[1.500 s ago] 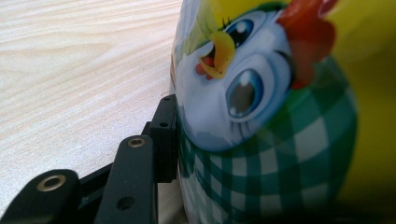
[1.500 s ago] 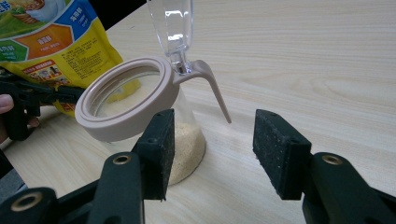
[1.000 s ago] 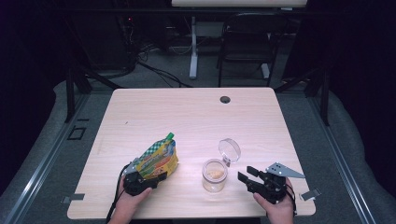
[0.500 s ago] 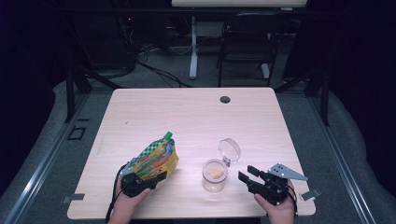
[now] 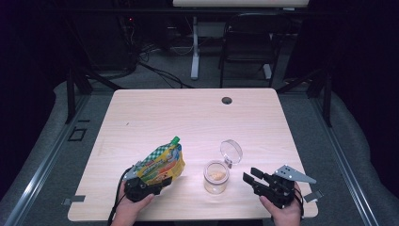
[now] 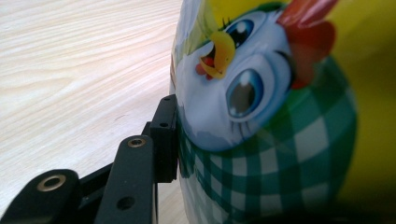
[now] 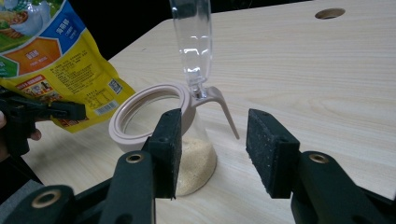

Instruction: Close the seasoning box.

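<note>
Yellow and green, the pouch (image 5: 162, 163) sits clamped in my left tool (image 5: 147, 184) near the table's (image 5: 188, 113) front edge, tilted with its green cap (image 5: 175, 139) pointing up and away from me. In the left gripper view, one black pad (image 6: 166, 135) presses against the pouch's printed cartoon chick above a green check pattern; the other pad is hidden behind the pouch.

Just right of the pouch stands a clear jar (image 5: 216, 176) with a pale ring at its mouth and a low layer of light granules inside. Its clear flip lid (image 5: 231, 151) stands open, hinged up at the far side.

My right tool (image 5: 251, 176) lies a little to the right of the jar, low over the table, its jaws apart and gripping nothing. They have just been closing somewhat, with only bare table between them. In the right gripper view the jar stands beyond the left pad (image 7: 168, 144), partly behind it, apart from both pads.

A dark round hole (image 5: 227, 100) marks the far part of the table.
</note>
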Motion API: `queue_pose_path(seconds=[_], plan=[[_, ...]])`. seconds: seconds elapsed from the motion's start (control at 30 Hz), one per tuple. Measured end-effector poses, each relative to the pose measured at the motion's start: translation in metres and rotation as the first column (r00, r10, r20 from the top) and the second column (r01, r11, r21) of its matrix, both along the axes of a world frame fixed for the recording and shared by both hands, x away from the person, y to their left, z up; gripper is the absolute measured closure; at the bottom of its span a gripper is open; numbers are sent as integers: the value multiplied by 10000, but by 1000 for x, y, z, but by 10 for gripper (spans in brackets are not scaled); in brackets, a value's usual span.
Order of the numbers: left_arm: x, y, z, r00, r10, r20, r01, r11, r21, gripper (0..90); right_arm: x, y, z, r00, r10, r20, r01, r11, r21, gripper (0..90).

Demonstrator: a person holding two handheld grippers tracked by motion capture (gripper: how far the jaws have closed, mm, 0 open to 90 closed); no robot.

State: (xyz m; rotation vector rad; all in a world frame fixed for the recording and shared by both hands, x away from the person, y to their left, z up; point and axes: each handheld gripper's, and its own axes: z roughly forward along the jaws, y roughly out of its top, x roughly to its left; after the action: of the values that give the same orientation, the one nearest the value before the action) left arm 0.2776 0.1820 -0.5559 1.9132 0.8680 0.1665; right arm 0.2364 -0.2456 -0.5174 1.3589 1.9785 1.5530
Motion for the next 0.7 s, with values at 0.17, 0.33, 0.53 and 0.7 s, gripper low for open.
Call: queue_pose_path(seconds=[0.17,0.33,0.53,0.7], plan=[[-4,-6,1,9994,-335,-16,335,9993,141,592,-3,5,4,9998,171,142,-169,9998,-143,569],[-7,-13,2,9981,-615,16,614,9977,274,592,-6,8,8,9992,281,289,-273,9993,-267,575],[-10,-19,3,9968,-777,159,766,9952,603,592,-8,10,12,9985,308,455,-295,9991,-290,576],[-11,-23,6,9967,-734,336,699,9929,964,592,-11,13,21,9974,379,618,-360,9988,-320,575]])
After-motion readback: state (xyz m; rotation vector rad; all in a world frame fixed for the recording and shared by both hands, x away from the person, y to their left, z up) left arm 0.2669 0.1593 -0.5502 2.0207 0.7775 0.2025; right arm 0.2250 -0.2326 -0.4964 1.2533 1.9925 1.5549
